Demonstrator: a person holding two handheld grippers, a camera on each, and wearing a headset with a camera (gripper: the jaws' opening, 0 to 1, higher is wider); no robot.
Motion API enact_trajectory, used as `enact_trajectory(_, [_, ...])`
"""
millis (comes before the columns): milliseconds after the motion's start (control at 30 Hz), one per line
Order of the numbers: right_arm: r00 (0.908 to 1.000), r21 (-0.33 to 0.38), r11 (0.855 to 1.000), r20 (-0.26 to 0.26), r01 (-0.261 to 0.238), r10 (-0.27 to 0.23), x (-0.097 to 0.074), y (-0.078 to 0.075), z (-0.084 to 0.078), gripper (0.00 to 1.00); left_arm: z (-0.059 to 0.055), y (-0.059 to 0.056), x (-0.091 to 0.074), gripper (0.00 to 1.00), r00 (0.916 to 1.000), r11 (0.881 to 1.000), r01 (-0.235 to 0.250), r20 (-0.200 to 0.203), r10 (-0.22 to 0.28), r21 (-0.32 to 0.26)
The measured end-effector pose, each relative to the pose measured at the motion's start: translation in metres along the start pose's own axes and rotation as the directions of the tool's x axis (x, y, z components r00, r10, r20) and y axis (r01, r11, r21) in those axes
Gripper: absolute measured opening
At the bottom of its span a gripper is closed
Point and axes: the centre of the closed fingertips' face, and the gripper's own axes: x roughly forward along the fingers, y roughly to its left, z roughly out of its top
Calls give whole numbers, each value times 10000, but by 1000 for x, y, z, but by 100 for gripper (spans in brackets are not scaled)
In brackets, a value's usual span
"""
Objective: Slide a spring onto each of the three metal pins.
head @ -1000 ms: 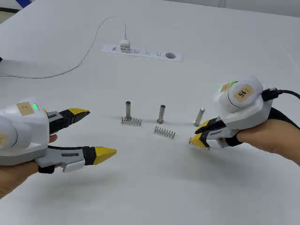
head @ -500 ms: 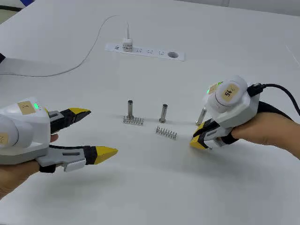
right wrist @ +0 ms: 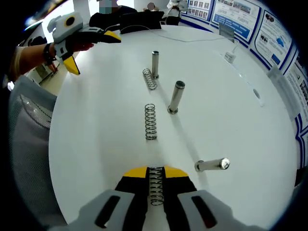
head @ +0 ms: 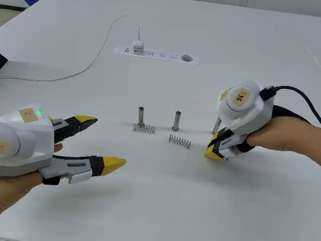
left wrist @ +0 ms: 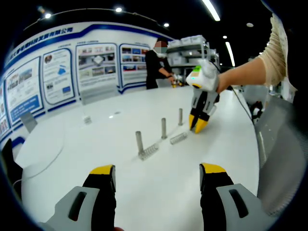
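Observation:
Three metal pins stand in a row: left pin [head: 141,114], middle pin [head: 177,120], and right pin [head: 216,123], partly hidden behind my right gripper [head: 213,151]. That gripper is shut on a spring [right wrist: 155,185], which lies lengthwise between its jaws, just beside the right pin [right wrist: 212,165]. A second spring [head: 144,128] lies at the foot of the left pin. A third spring [head: 179,141] lies in front of the middle pin. My left gripper [head: 103,141] hovers open and empty well to the left, its jaws wide apart [left wrist: 158,175].
A white power strip [head: 156,54] with a plugged-in charger [head: 137,46] and a thin cable [head: 95,55] lies at the back of the white table [head: 165,201]. People stand at another bench far behind [left wrist: 159,67].
My right gripper has rolled and edged slightly left with the spring, now closer against the right pin. The left gripper has stayed put. The head camera has shifted a little.

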Motion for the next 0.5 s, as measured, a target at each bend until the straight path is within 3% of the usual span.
enact_trajectory(500, [9933, 502, 9976, 1032, 470, -520, -21, -2, 10, 12, 8, -13, 7, 71, 9994, 9994, 324, 112, -325, 126])
